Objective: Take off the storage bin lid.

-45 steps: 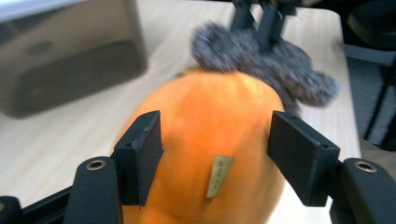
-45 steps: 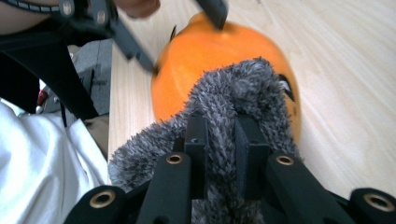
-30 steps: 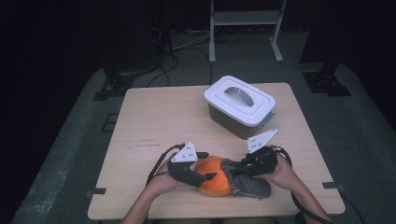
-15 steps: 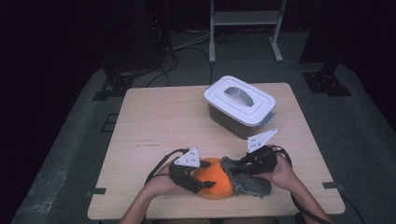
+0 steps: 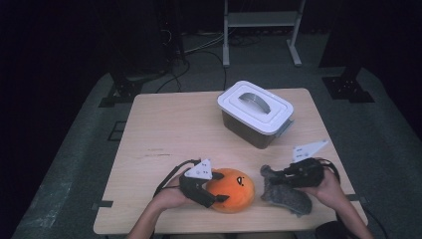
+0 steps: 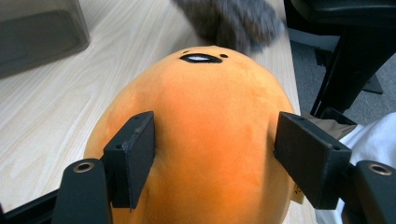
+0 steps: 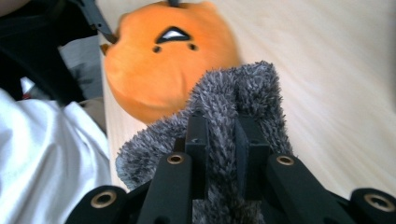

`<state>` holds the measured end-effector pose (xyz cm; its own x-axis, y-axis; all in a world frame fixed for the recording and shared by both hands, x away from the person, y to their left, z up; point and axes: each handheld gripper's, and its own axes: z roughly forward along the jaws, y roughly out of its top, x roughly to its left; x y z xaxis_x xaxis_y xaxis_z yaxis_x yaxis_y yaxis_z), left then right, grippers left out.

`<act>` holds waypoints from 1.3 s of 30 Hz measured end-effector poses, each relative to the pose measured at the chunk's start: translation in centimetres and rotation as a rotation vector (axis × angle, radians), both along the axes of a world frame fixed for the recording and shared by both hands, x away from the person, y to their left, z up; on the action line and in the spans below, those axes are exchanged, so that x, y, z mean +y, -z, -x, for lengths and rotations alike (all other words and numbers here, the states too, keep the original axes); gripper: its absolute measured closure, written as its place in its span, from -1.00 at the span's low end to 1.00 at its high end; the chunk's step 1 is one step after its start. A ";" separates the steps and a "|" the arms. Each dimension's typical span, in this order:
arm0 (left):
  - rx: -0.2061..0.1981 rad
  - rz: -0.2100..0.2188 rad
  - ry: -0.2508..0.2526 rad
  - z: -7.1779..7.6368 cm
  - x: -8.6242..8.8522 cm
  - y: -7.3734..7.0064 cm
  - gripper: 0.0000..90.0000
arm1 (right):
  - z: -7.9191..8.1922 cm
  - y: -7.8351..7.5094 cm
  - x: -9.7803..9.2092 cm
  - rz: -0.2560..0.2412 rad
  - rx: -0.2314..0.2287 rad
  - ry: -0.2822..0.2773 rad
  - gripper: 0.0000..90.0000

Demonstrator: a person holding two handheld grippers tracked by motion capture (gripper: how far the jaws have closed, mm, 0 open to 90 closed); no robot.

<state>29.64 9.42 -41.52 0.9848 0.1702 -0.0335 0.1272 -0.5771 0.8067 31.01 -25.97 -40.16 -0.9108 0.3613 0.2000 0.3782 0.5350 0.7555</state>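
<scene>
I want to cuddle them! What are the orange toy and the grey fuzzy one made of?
The orange toy looks like smooth short-pile plush, probably stuffed: matte and rounded, with a stitched-looking face. The grey toy looks like shaggy fake fur: longer fibres stand out, and it bunches where the right gripper pinches it.

Dim surroundings — lit table, slight blur.

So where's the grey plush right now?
High view: the grey plush lies at the table's near right edge, pinched by the right hand-held gripper, just right of the orange plush.
</scene>
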 end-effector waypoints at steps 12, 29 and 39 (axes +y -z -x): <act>-0.010 -0.020 0.008 0.2 -0.3 -0.1 -0.46 | 1.7 -0.4 -7.2 0.059 -0.027 0.215 0.71; -0.022 -0.028 0.019 0.1 -0.3 -0.1 -0.48 | 0.0 0.8 -6.1 0.045 -0.001 0.211 0.72; -0.025 -0.024 0.018 0.1 -0.2 -0.1 -0.48 | -0.2 -1.3 -2.7 0.015 -0.038 0.100 0.72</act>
